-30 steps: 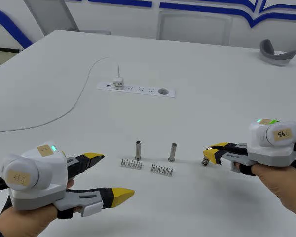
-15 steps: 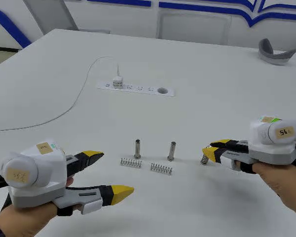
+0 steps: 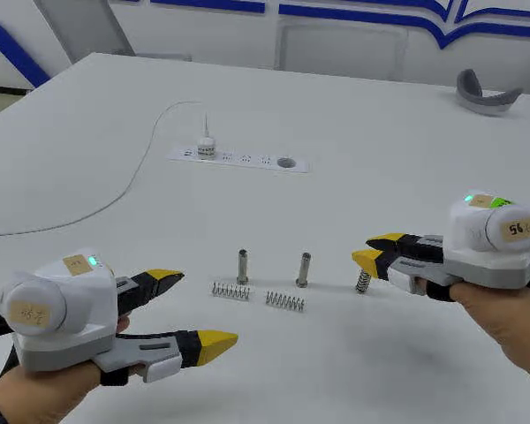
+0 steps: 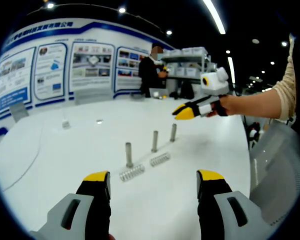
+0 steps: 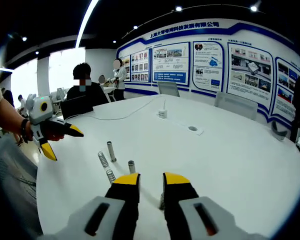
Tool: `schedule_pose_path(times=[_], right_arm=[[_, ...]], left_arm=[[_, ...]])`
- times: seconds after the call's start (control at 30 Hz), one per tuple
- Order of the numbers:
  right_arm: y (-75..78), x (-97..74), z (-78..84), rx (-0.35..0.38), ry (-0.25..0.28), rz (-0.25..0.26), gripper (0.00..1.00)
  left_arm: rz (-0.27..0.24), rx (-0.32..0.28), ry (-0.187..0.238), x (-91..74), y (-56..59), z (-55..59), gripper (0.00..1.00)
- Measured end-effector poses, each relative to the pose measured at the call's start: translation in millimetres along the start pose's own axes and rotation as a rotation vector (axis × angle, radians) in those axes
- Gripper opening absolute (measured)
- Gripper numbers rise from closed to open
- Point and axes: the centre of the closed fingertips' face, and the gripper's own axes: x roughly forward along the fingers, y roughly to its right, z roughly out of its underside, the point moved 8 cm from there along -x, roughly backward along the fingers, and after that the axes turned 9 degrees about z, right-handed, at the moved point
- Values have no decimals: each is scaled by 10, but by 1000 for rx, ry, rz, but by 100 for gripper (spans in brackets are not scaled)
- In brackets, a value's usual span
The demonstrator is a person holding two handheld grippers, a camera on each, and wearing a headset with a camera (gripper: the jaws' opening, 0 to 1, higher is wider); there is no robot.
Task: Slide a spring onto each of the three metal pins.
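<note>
Three metal pins stand in a row on the white table: a bare left pin (image 3: 242,266), a bare middle pin (image 3: 304,269) and a right pin (image 3: 363,281) with a spring around it. Two loose springs (image 3: 230,291) (image 3: 284,301) lie in front of the bare pins. My right gripper (image 3: 374,250) hovers just above and right of the sprung pin, its jaws a narrow gap apart and holding nothing. That pin (image 5: 161,200) shows low between the jaws. My left gripper (image 3: 194,309) is wide open at the near left, pointing at the pins (image 4: 128,154).
A white power strip (image 3: 238,159) with a plug (image 3: 206,147) and a trailing cable (image 3: 132,185) lies farther back. At the far right rests a grey curved object (image 3: 486,93). Chairs stand past the table's far edge. People (image 5: 85,90) are behind the left gripper's side.
My right gripper has lifted a little off the sprung pin, so more of the spring shows. The left gripper has hardly moved. The head camera has shifted slightly.
</note>
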Motion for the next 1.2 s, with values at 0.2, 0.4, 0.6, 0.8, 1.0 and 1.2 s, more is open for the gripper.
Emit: schedule_pose_path(times=[0.2,0.4,0.6,0.8,1.0,1.2], right_arm=[[-146,30,-25,-21,-1,-38,19],[-278,101,4,-51,-19,-87,19],[-428,186,33,-81,-44,-142,19],[-527,257,97,-106,-76,-185,19],[-546,341,175,-118,-109,-210,18],[-575,420,257,-136,-141,-242,18]], left_arm=[[1,1,2,-6,3,-10,71],[-2,2,2,-17,-5,-11,71],[-3,3,3,-16,-6,-16,71],[-2,2,1,-16,-9,-11,71],[-2,2,-2,-18,-22,-4,71],[-3,2,-4,-21,-38,8,71]])
